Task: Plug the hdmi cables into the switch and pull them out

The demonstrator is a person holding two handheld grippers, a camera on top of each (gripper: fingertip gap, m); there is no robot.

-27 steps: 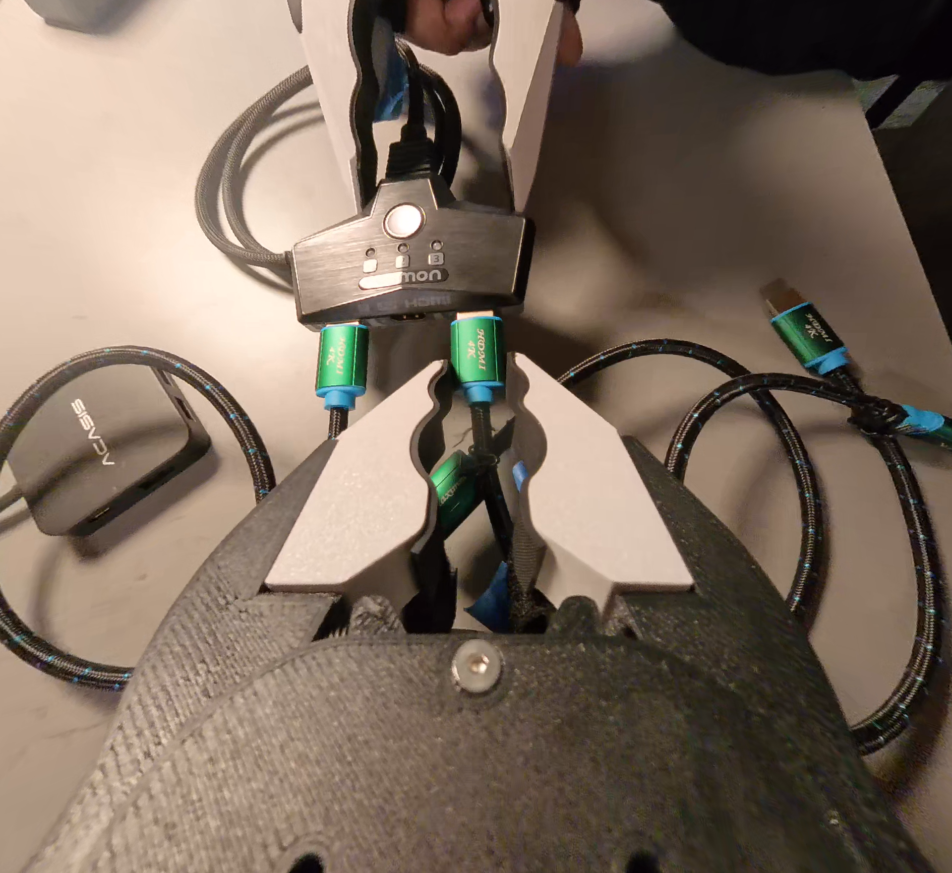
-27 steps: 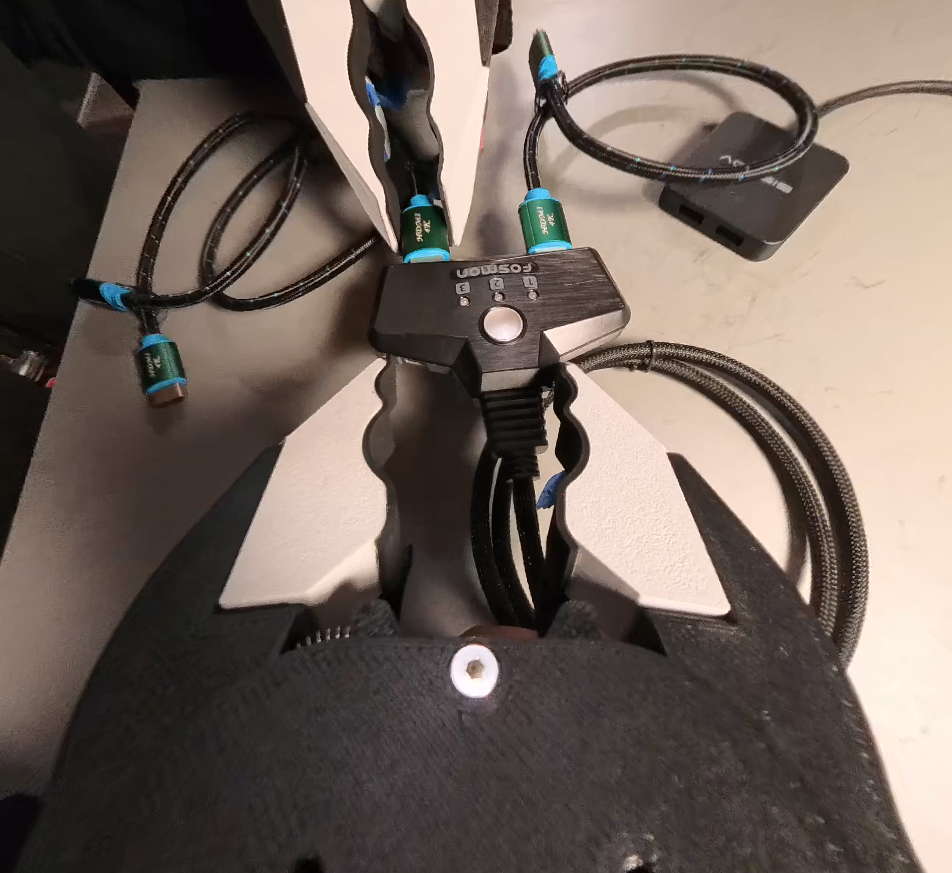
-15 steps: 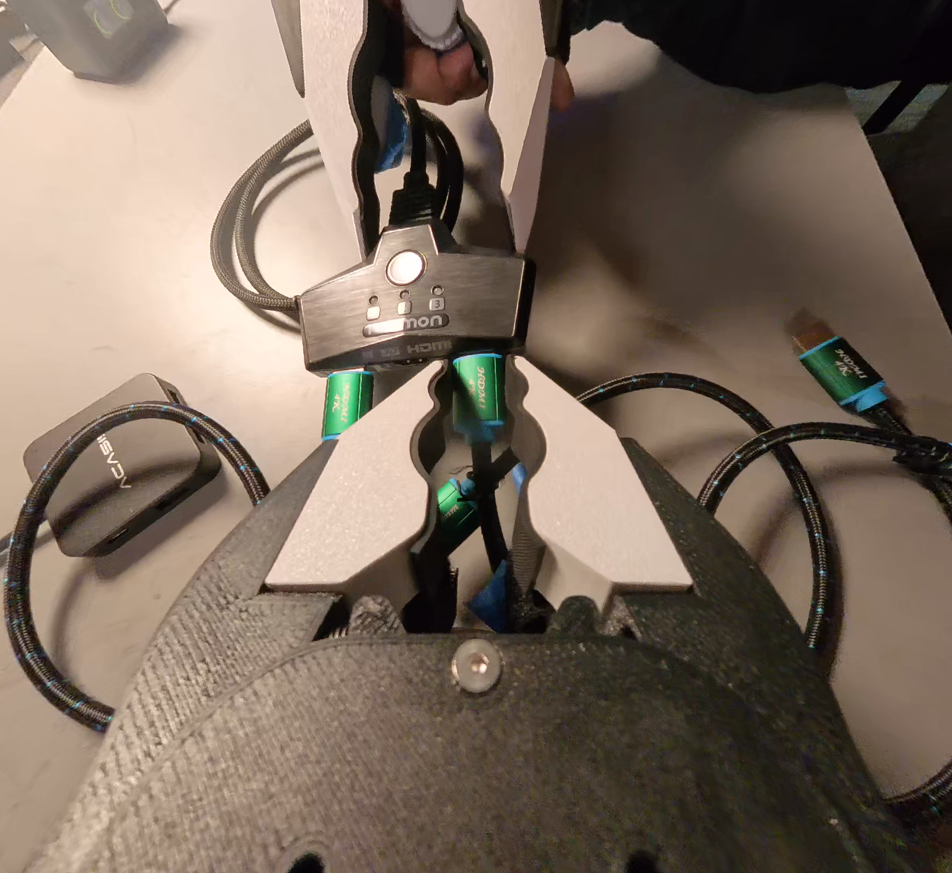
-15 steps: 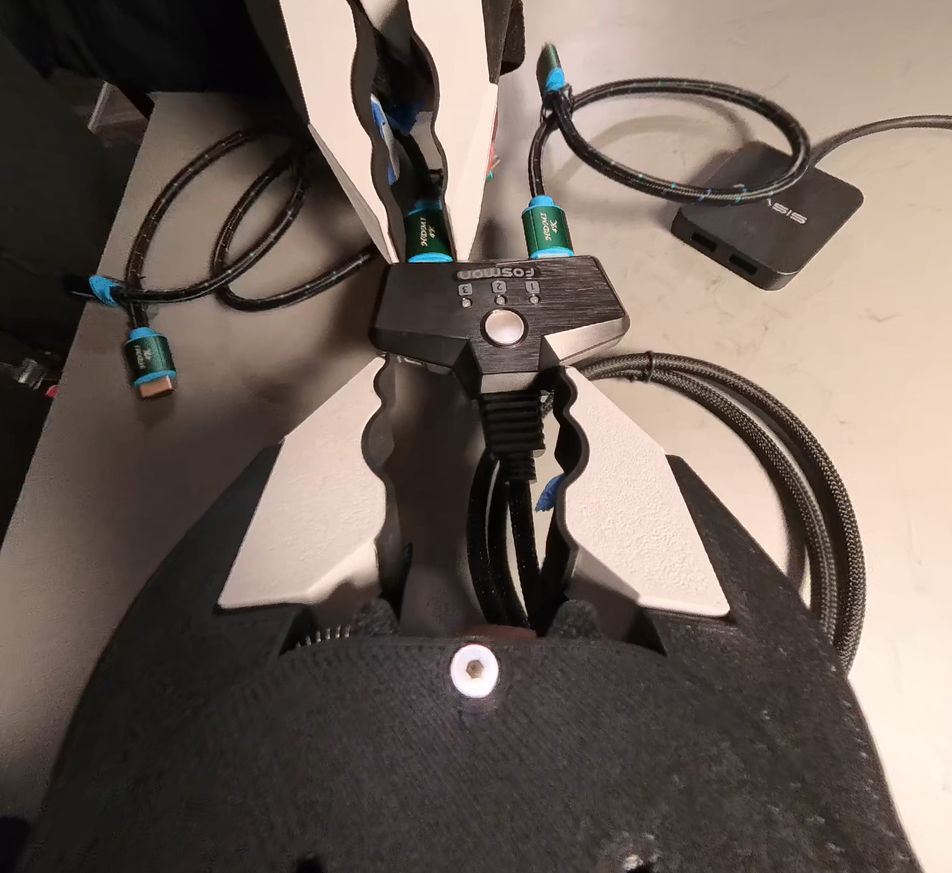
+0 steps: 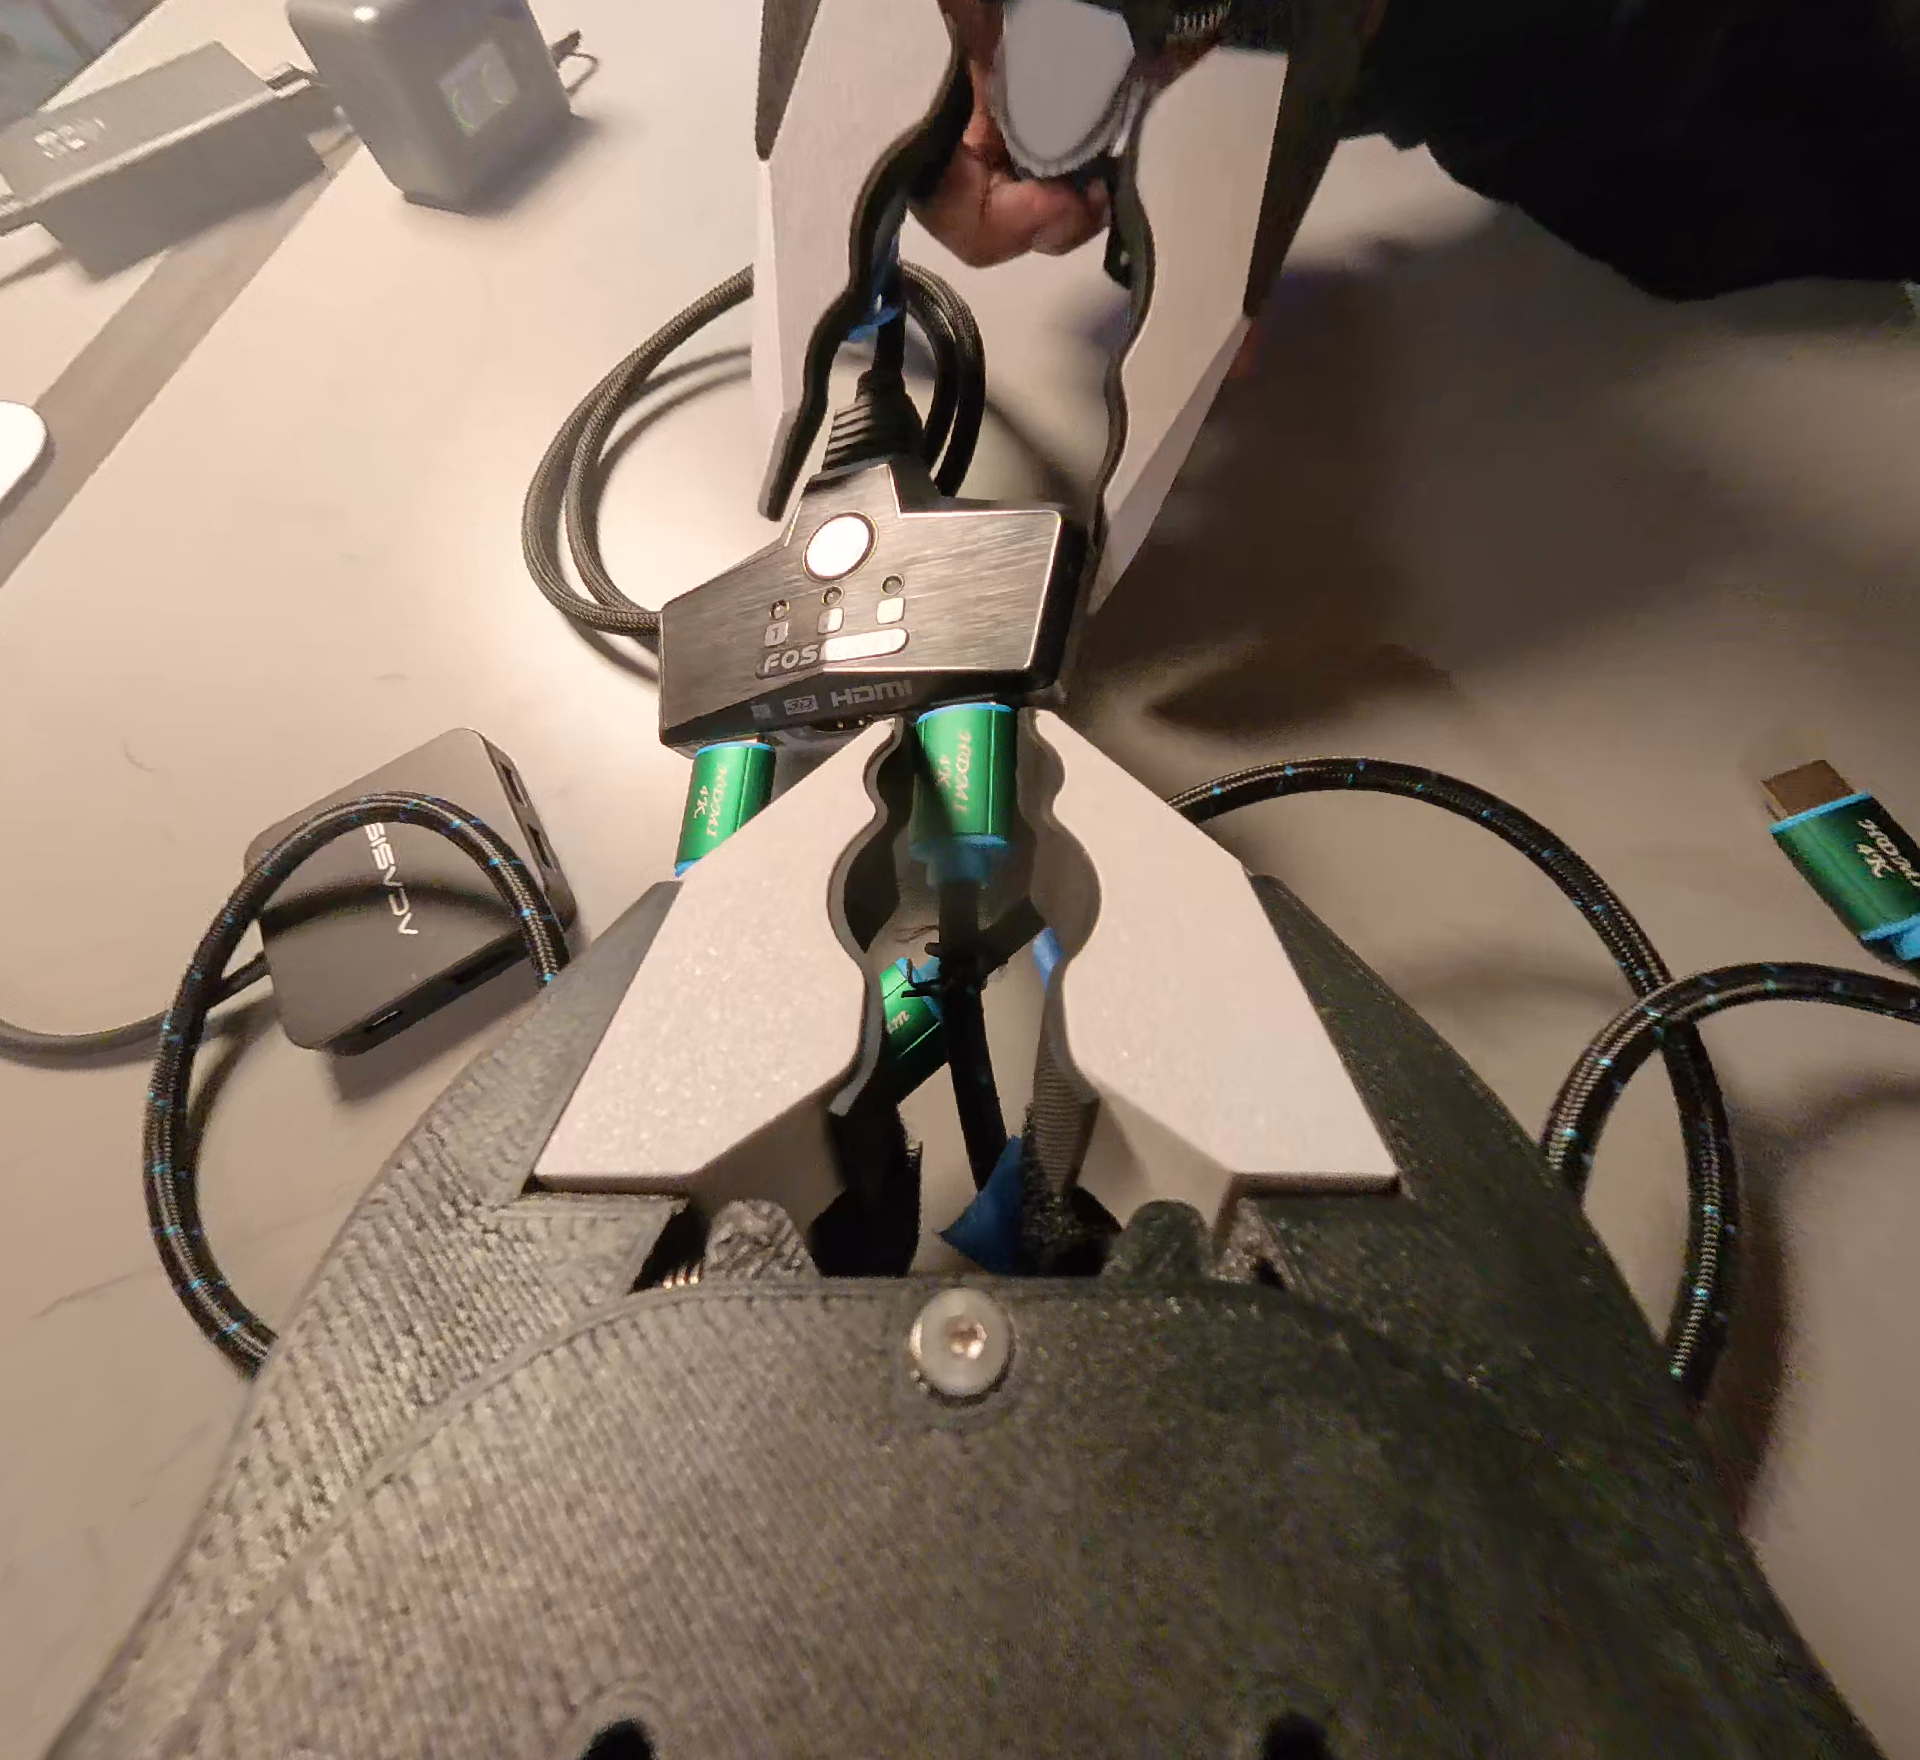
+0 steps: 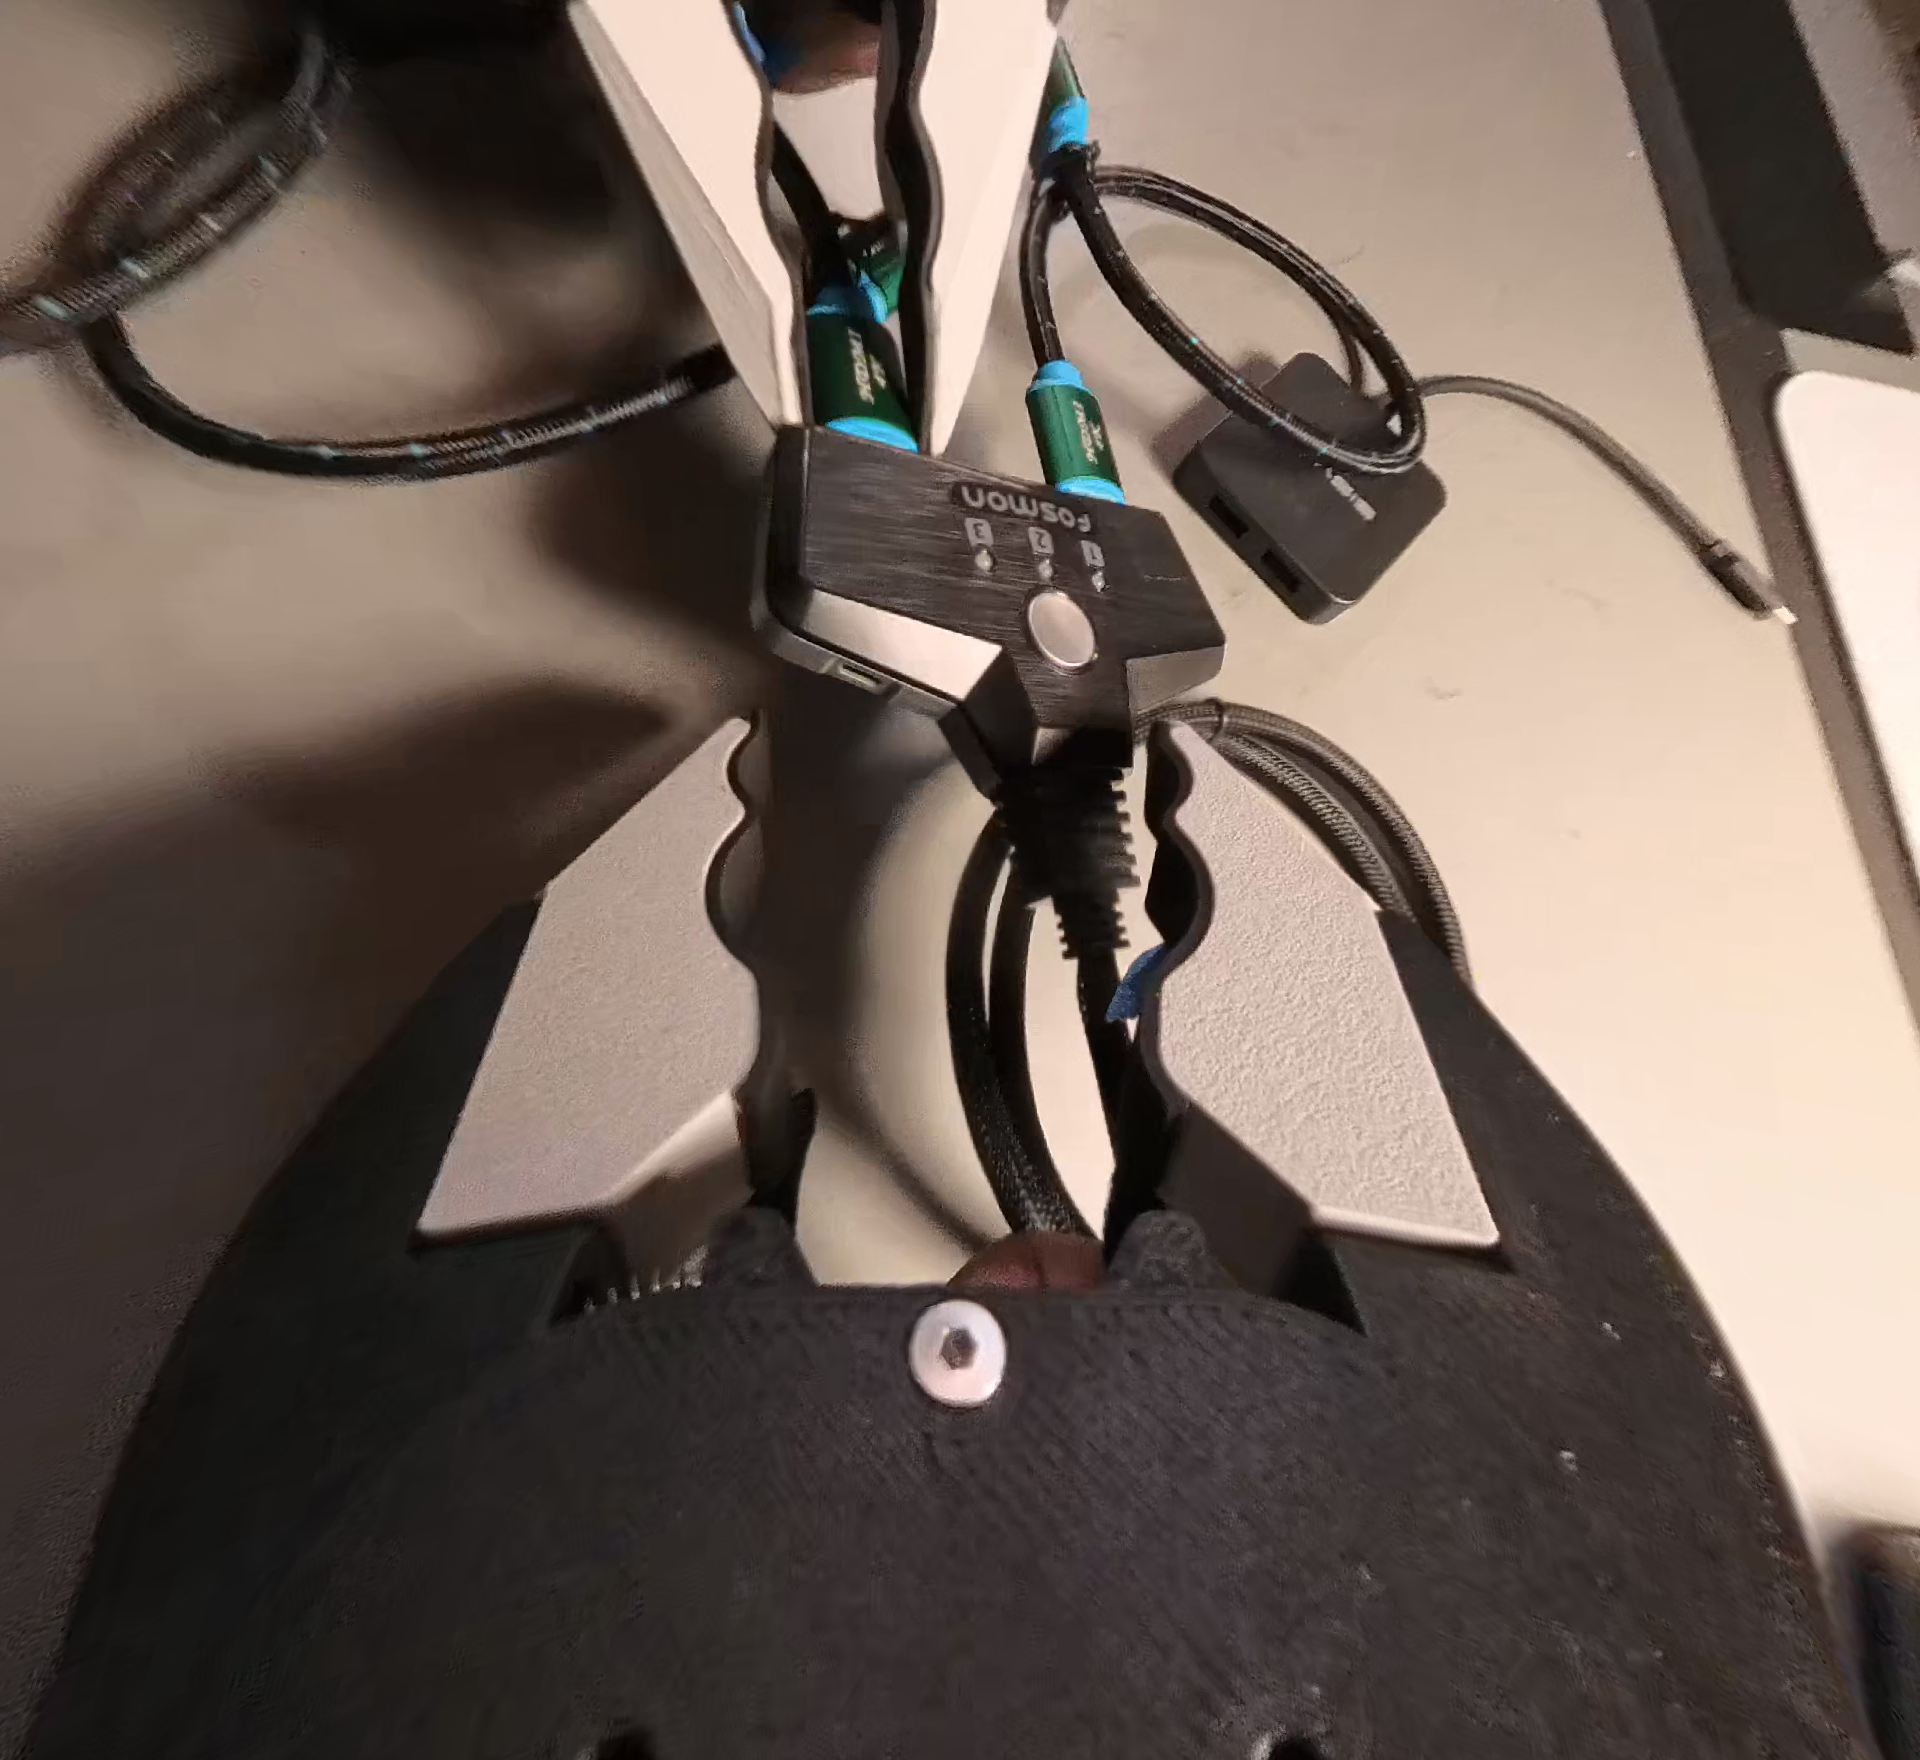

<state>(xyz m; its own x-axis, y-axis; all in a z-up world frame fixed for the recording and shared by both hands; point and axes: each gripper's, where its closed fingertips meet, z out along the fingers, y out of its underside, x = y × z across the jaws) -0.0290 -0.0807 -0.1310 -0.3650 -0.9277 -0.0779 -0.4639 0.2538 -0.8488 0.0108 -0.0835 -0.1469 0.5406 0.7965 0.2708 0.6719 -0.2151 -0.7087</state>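
The black HDMI switch (image 5: 873, 630) hangs tilted just above the table between my two grippers; it also shows in the right wrist view (image 6: 987, 567). My left gripper (image 5: 961, 754) is shut on a green HDMI plug (image 5: 961, 806) that sits against an end port of the switch. A second green plug (image 5: 722, 806) sits in the other end port. My right gripper (image 6: 956, 739) faces it, jaws wide, fingertips pinching the switch's rear end around its fixed black cable (image 6: 1081, 837). A third green plug (image 5: 1849, 869) lies loose on the table at the right.
A black hub (image 5: 405, 889) lies left of the switch under a braided cable loop (image 5: 187, 1035). A grey cube device (image 5: 436, 89) and a flat black box (image 5: 135, 141) stand at the far left. Braided cable (image 5: 1621, 1066) loops at the right. The table edge (image 6: 1683, 204) runs close. Left tips to right tips: about 5 cm. Between my right fingertips and the grey cube device (image 5: 436, 89) there is roughly 25 cm.
Both grippers have risen with the switch, which has left the table and now tilts and turns between them. The left gripper still holds the same plug.
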